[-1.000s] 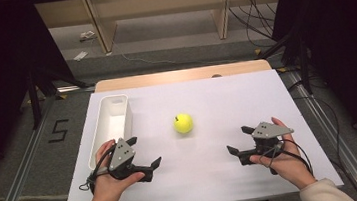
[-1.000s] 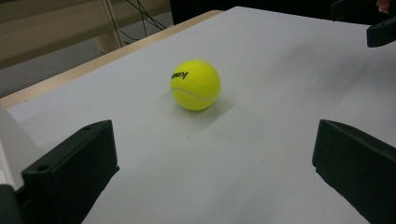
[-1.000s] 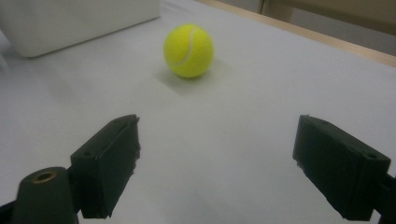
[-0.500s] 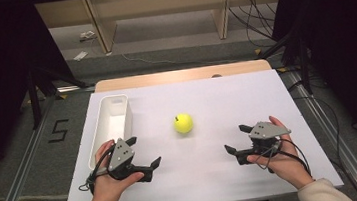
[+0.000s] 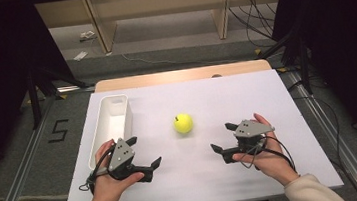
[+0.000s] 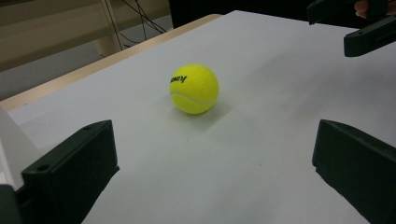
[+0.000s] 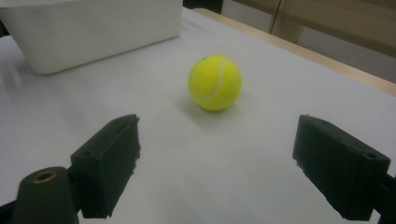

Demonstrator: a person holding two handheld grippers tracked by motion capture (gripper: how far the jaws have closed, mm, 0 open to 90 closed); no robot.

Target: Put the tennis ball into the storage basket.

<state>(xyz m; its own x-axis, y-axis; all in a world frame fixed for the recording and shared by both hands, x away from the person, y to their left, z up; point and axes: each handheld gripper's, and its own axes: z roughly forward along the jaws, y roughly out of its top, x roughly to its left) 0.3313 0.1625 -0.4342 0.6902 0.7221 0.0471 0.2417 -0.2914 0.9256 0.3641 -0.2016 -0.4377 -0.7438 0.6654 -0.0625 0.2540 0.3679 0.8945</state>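
Tennis ball sits mid-bench, btwn your two tongs, touching neither. Left tongs and right tongs both wide, empty. Judgement: approach w/ right, centre ball btwn jaws before closing. Left gripper view shows ball's printed lettering; right gripper view shows white bin behind it.

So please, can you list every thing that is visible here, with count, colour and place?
tennis ball: one, yellow-green, near the middle of the table, free of both grippers
bin: one, white, long, at the table's left side
table: one, white top with a wooden far edge
floor marking: one black "5", left of the table
left gripper: one, black, jaws open, near the bin's close end
right gripper: one, black, jaws open, right of the ball
hands: two, each holding a gripper
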